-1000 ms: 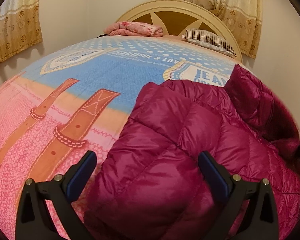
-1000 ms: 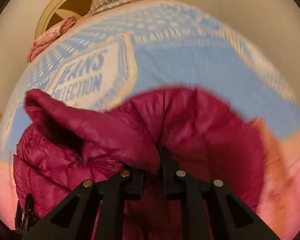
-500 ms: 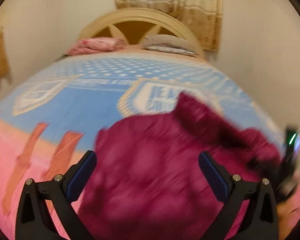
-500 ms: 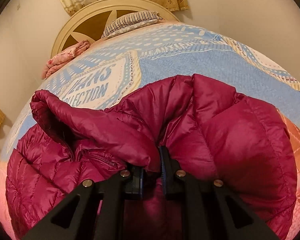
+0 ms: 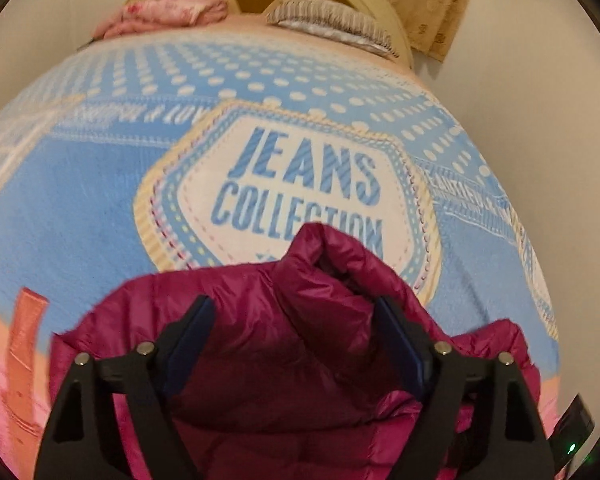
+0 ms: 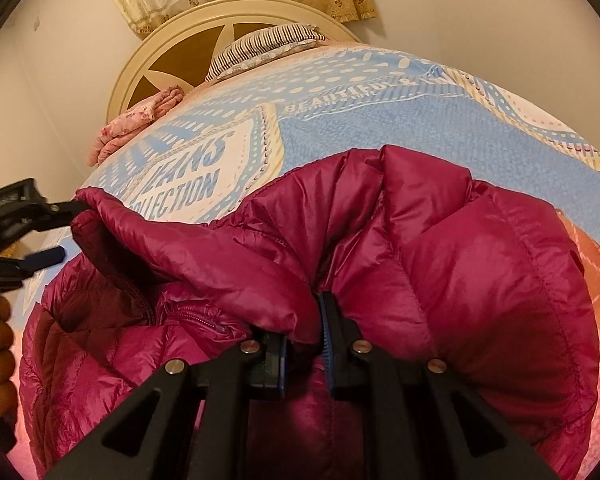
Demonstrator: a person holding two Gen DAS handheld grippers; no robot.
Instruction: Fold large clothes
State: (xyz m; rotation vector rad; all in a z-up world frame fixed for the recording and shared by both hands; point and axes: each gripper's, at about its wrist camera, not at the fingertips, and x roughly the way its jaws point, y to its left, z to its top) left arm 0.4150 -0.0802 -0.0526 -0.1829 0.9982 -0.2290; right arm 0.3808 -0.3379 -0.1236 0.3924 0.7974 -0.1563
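My right gripper [image 6: 305, 322] is pinched tight on a fold of the jacket [image 6: 440, 264]; fabric bunches up over its fingers [image 6: 336, 332] toward 12 o'clock; jacket lies on the bedspread [image 6: 380, 124], collar trailing to 9 o'clock. My left gripper [image 5: 296, 316] has its jaws spread wide, collar ridge of the jacket [image 5: 300, 320] between them (can't tell whether the pads touch cloth); same gripper shows in the right view at 9 o'clock [image 6: 56, 236], straddling the collar tip. Pillow [image 6: 264, 46] and pink blanket [image 6: 136, 124] near the headboard [image 6: 148, 56], 11 o'clock.
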